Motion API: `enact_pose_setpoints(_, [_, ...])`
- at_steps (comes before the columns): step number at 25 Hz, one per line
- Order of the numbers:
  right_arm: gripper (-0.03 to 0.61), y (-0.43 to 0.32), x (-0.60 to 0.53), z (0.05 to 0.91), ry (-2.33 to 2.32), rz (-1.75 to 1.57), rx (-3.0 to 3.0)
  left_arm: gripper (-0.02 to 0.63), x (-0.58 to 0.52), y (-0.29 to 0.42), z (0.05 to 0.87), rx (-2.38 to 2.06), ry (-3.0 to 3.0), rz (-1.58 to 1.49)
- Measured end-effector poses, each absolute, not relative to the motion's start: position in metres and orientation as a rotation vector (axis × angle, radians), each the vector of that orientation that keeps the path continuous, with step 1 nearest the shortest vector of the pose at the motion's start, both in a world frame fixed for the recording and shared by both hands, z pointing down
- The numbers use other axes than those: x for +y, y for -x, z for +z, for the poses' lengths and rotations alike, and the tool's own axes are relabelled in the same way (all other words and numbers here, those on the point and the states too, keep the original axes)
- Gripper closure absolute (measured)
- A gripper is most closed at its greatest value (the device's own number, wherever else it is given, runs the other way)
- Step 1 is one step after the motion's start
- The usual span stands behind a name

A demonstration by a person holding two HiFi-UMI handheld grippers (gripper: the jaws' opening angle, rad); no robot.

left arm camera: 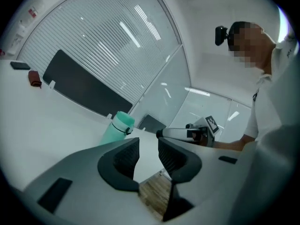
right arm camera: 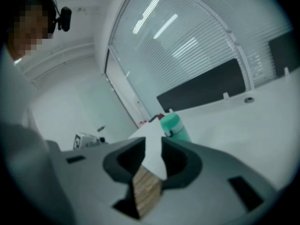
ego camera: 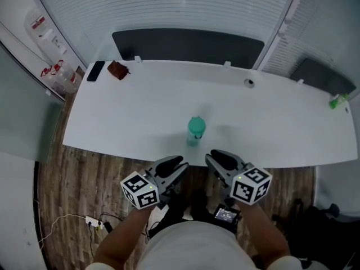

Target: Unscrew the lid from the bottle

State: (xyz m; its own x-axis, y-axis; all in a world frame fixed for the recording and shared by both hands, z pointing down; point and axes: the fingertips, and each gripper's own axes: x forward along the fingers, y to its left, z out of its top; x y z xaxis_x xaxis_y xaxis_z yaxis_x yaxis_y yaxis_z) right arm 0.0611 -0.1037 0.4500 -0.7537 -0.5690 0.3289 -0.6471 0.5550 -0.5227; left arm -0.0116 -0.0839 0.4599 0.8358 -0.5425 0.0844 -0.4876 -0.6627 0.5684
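Mint-green bottle [ego camera: 196, 133] in the head view: upright on the white table [ego camera: 140, 111], close to the near edge, roughly midway ahead of both tools. Left gripper [ego camera: 181, 163] and right gripper [ego camera: 211, 156] short of that edge, over the wood floor [ego camera: 73, 184], angled inward toward the bottle and touching nothing. Probably staged this way so as to take the body with one and the lid with the other.

Left gripper view: jaws a little apart, nothing between the pads, only floor and table edge beyond. Bottle up and left of the gap, well clear of it. Other gripper alongside at the right.

Right gripper view: jaws likewise slightly parted and empty, bottle just above the gap but apart from it.

As for looks: smooth pastel body, rounded lid [right arm camera: 169, 121] of the same green on top, dark band and small loop at the neck. Lid apparently in place, unscrewing not yet begun.
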Motion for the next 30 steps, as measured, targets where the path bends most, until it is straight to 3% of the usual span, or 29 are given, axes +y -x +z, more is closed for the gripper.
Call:
enact_pose_setpoints(13, [0.37,-0.051,-0.165,0.468,-1.147,0.744,-2.566,0.343,-0.153,-0.005,0.512,-0.978,-2.557,0.218])
enact_pose_setpoints(21, [0.312,-0.034,-0.185,0.471,-1.133,0.629,-2.539,0.295,-0.18,-0.019,0.528,-1.029,-2.609,0.334])
enact_pose_setpoints(30, [0.301,-0.018,-0.205,0.477,-1.085,0.385,-2.441,0.288,-0.199,-0.04,0.54,-1.052,-2.654,0.412])
